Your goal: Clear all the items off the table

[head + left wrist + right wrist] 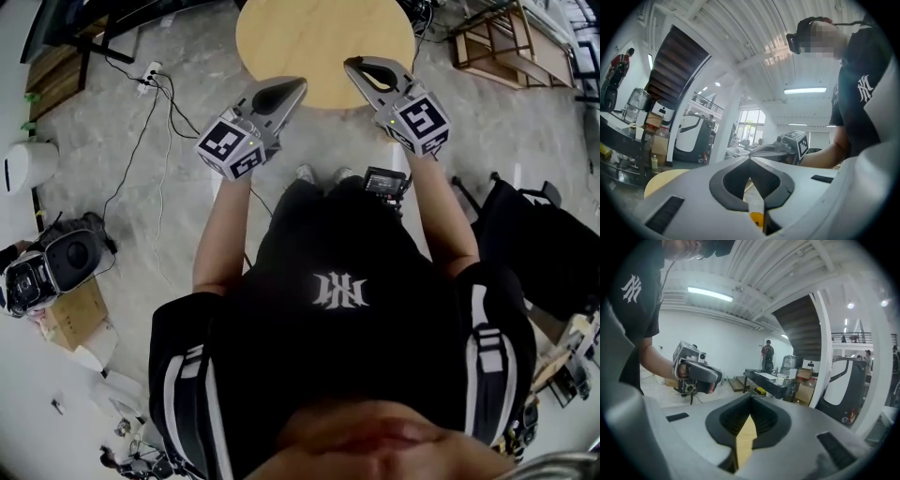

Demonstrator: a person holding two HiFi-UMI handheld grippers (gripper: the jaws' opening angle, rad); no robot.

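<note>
left tool (300,84), right tool (350,65) closed, tips at near edge of table (319,33)

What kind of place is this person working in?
Likely a workshop or lab hall: bare concrete floor with loose cables, a ribbed ceiling with strip lights, and stacked cardboard boxes.
</note>
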